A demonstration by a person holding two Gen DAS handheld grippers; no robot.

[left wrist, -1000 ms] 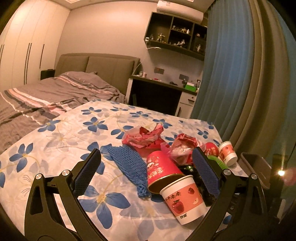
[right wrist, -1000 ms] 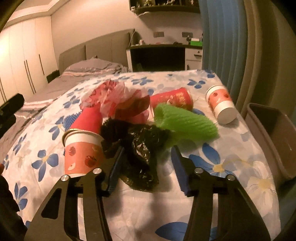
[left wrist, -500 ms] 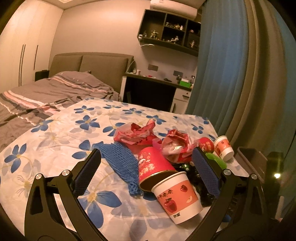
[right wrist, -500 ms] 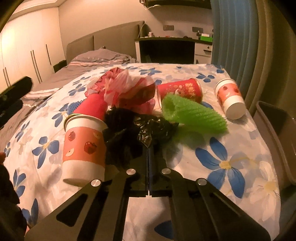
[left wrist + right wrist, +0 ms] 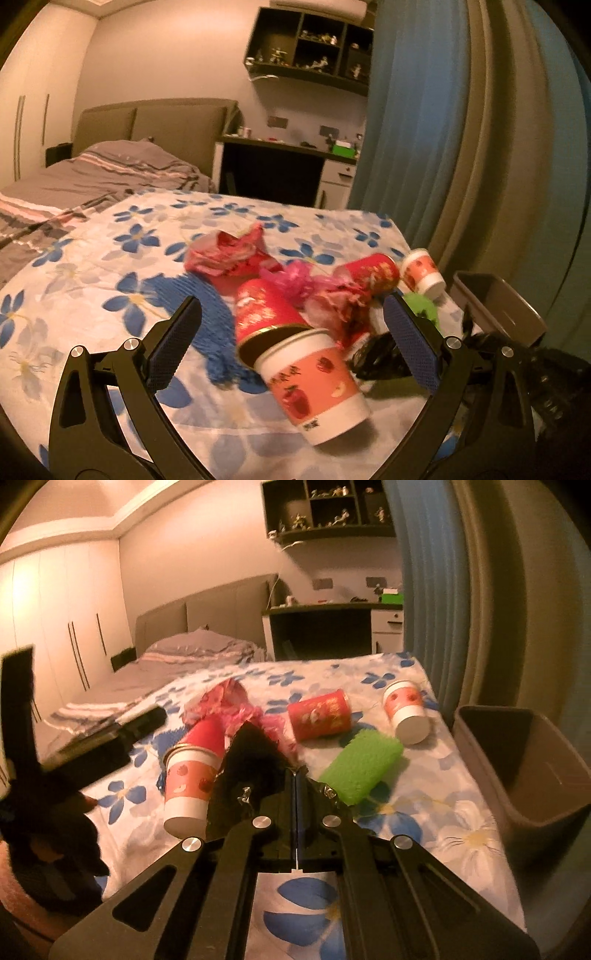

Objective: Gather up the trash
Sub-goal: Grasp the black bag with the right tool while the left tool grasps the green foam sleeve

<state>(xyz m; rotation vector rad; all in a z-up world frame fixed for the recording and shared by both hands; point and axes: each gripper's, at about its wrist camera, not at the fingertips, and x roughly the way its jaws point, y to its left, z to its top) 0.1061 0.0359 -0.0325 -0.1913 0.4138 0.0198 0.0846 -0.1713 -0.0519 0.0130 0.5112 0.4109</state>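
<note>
Right gripper (image 5: 296, 771) is pinching the black plastic bag (image 5: 251, 771) tight, bag bunching leftward, peaking away; left gripper (image 5: 291, 328) is gaping wide.

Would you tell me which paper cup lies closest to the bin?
The apple-print cup at the bed's far right edge, nearest the bin; the other apple-print cup lies left, beside the black bag.

The bed cover (image 5: 424, 812) was white with blue flowers. On it lay a green foam net (image 5: 360, 766), a blue net (image 5: 212, 314), red cups (image 5: 319, 718), orange-and-white cups printed with red apples (image 5: 314, 384), crumpled pink-red wrappers (image 5: 229, 251) and a black plastic bag (image 5: 251, 768). The bin (image 5: 524, 768) was grey-brown.
</note>
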